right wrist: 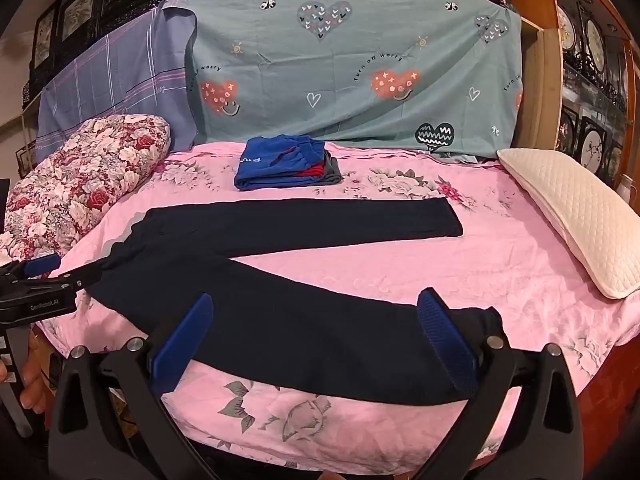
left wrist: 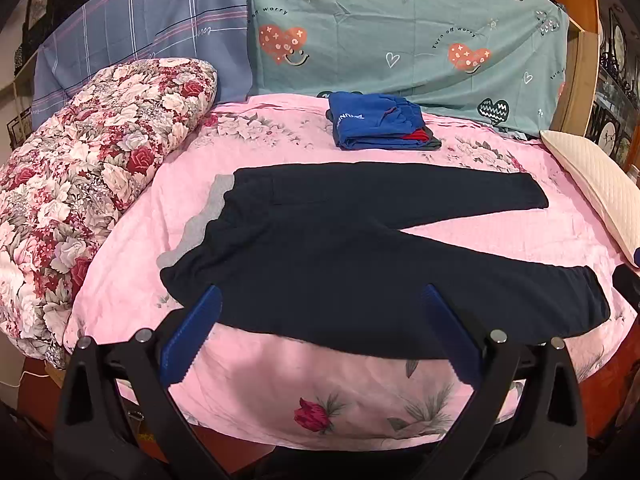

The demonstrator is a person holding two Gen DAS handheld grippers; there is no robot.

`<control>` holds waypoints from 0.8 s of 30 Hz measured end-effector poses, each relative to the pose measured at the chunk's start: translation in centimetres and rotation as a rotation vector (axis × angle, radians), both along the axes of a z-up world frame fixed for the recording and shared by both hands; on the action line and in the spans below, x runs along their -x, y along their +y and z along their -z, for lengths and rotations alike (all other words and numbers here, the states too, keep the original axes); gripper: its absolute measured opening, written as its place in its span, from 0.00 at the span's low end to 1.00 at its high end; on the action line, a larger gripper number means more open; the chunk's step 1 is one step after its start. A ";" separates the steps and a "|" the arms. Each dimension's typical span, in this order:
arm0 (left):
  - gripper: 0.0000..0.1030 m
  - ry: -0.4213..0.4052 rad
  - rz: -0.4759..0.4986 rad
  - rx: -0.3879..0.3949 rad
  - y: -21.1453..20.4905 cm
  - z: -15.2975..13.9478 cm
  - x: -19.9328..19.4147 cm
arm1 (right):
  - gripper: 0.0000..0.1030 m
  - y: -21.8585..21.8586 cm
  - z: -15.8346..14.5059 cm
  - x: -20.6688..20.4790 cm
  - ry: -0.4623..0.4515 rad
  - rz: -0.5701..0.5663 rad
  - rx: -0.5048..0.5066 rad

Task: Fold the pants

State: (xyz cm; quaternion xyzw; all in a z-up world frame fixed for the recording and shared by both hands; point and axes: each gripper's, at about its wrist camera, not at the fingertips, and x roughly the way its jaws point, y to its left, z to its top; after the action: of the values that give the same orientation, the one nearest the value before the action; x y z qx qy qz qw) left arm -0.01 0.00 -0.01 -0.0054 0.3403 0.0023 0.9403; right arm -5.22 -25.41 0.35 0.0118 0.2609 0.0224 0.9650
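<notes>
Lying flat on the pink floral bedspread (left wrist: 280,392), the dark navy pants (left wrist: 340,240) are spread with the waistband to the left and the two legs diverging to the right in a narrow V. A strip of grey lining (left wrist: 208,216) shows along the waistband edge.

Left: a rolled floral quilt (left wrist: 88,168) rests along the left side of the bed, just beside the waistband end. Behind it hangs a blue-grey plaid sheet (left wrist: 132,36).

Centre: the left gripper (left wrist: 320,300) hovers at the near edge of the pants, near the waistband corner, its blue-padded fingers (left wrist: 192,336) spread wide apart with nothing between them. In the right wrist view the same tool enters from the left edge, its tip at the waistband; contact cannot be determined. Beyond the pants, apart from them, sits a folded stack of clothes (left wrist: 376,124), royal blue on top with red and grey layers below. A teal heart-print sheet (left wrist: 400,28) covers the headboard.

Right: the right gripper (right wrist: 316,320) hovers over the cuff end of the near leg, its fingers (right wrist: 444,340) likewise wide apart and empty. The far leg lies straight, its cuff well clear of the quilted cream pillow (right wrist: 576,216) at the right edge of the bed.
</notes>
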 end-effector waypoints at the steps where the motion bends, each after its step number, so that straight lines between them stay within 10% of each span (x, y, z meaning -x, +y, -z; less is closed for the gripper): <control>1: 0.98 0.000 -0.001 -0.001 0.0 0.0 0.0 | 0.99 0.0 0.0 0.0 -0.003 -0.001 0.001; 24: 0.98 0.005 -0.005 -0.004 0.2 -0.2 0.1 | 0.99 0.2 -0.4 0.0 -0.004 0.000 0.007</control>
State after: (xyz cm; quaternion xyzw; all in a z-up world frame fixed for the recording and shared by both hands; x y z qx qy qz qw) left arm -0.15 0.19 0.18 -0.0042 0.3427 0.0052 0.9394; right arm -5.24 -25.21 0.72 0.0083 0.2590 0.0215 0.9656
